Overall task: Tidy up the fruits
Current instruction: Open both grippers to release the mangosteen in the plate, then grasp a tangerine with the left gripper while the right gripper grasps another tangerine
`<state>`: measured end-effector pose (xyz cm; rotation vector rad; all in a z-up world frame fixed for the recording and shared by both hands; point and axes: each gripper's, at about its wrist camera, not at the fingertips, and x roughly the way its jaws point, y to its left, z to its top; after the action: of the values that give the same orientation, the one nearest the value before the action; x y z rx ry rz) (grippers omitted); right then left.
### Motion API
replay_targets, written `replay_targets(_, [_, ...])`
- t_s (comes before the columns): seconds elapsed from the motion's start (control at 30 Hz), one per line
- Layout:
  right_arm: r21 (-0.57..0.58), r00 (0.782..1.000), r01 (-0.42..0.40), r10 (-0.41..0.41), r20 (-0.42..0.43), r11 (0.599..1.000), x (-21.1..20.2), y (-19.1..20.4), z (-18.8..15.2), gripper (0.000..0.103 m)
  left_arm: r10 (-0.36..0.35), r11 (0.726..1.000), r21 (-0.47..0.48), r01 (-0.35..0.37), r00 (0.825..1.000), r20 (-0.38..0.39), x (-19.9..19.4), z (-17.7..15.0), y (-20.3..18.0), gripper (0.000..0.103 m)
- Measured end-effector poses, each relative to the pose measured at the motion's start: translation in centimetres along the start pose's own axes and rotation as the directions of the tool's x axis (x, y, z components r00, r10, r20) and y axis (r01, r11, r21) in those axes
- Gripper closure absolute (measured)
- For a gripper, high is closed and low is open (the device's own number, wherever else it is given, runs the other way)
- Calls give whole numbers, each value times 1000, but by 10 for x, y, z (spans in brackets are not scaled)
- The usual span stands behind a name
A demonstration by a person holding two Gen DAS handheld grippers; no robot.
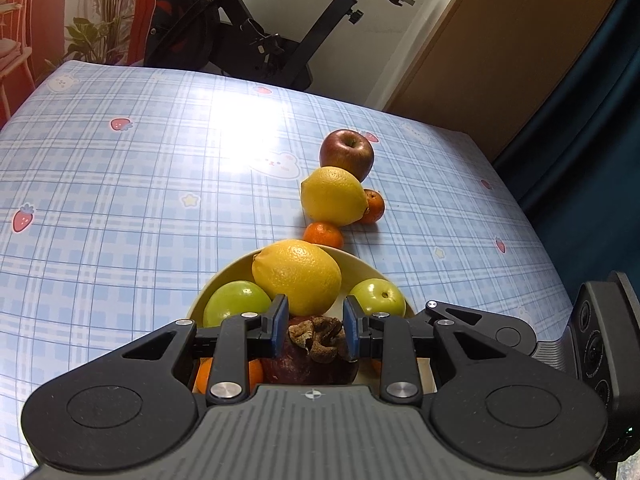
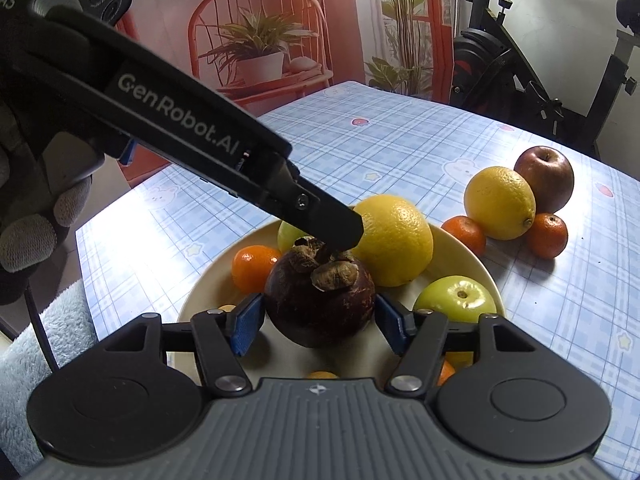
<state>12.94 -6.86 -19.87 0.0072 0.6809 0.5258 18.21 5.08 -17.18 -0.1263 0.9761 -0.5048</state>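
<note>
My left gripper [image 1: 315, 330] is closed on the dried calyx of the mangosteen [image 2: 320, 304], pinching it from above. My right gripper [image 2: 318, 328] is about half open, blue pads to either side of the mangosteen's body and not quite touching it.

The mangosteen sits in the cream plate [image 2: 460, 248]. With it there: one large lemon [image 2: 394, 240] just beyond my right fingers, two green apples [image 2: 454, 300] [image 1: 238, 304], one mandarin [image 2: 254, 266] to the left, and bits of orange fruit under my fingers that I cannot count.

Beyond the plate on the checked tablecloth [image 1: 120, 200] lie a second lemon [image 2: 500, 202], one red apple [image 2: 544, 178] and two mandarins [image 2: 464, 234] [image 2: 546, 236], touching in a cluster.

The left gripper's body crosses my right view. An exercise bike [image 1: 280, 40] stands past the table.
</note>
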Motion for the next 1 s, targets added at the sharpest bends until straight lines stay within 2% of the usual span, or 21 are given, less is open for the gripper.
replay_targets(0.13, [16,999,5,-6,41,1000,-17,-7,2,39,10,1000,-24,-9,999,35,-7,7,2,72])
replay_targets(0.37, [39,993,66,-70,98,997,-44,-34,7,39,29,999,-38,-26,997,69,-1,23,-6,72])
replay_targets(0.7, [105,978,153,-166,128,983,-56,-87,7,39,66,998,4,-66,997,41,38,43,-25,72])
replay_targets(1.0, [136,968,196,-214,131,971,-43,-124,3,48,114,993,24,-113,993,-25,75,62,-30,69])
